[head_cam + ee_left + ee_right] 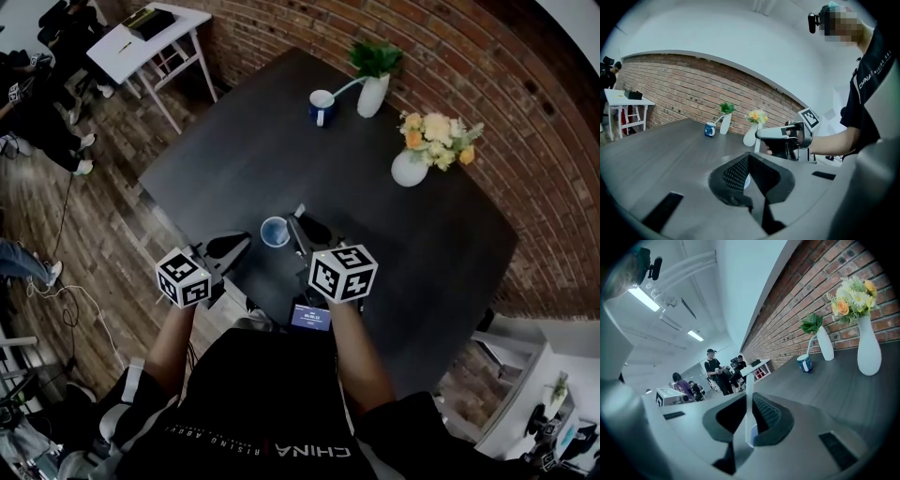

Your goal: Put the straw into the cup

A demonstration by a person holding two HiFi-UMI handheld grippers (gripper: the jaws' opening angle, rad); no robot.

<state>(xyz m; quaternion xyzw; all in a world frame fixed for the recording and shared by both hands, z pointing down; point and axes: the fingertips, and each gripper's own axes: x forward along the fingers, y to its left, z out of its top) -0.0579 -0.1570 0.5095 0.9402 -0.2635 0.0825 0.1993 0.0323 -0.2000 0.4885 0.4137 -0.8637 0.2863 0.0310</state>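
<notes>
Nearest the lens, the person's black top [281, 422] is seen, and just beyond it the two grippers are held low over the near end of the dark table [412, 262]. The left gripper [747, 160] is closed, its jaws drawn together on what is judged to be the thin wall of the cup [275, 231], a pale sliver of which is seen between the pads. The right gripper [750, 399] is clamped on the straw [749, 414], which is held upright between its pads. The cup is stood close to the table's near edge, between the two grippers, with the left one at its left side and the right one just beside it on the right. Whether the straw's lower end is already over the mouth cannot be told. If the straw is lowered off-centre, the rim may be struck, and the straw may be bent or pushed up through the pads. A light cup pinched by one wall may be squashed, twisted or tipped by that knock, and so near the edge it could be pushed off. The jaws are crowded together and may be bumped against each other. The blue mug [322, 106] and two white vases [373, 94] at the far side are well apart and are not judged to be at risk.
</notes>
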